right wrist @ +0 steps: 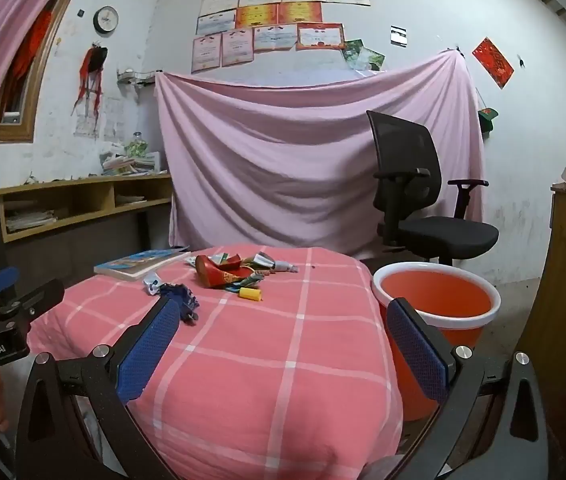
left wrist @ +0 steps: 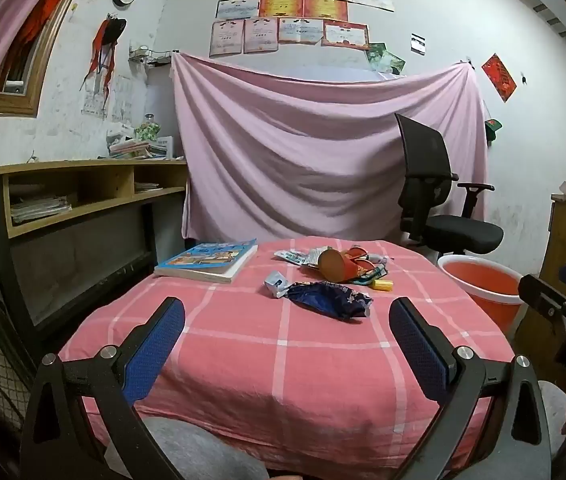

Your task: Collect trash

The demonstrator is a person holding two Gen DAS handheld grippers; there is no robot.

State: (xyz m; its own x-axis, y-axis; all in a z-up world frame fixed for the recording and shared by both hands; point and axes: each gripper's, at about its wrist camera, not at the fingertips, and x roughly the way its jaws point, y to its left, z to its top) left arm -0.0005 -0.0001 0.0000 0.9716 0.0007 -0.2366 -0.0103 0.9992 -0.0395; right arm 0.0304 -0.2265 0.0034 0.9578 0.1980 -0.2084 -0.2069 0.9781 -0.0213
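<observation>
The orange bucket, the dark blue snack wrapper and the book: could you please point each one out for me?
orange bucket (right wrist: 435,294), right wrist view, on its inner wall.
dark blue snack wrapper (left wrist: 329,300), left wrist view, on its crumpled middle.
book (left wrist: 209,258), left wrist view, on its front cover.

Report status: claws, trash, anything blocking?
Left claw open, right claw open, both empty. Trash pile untouched on table; bucket beside it. Book nearby, not blocking.
</observation>
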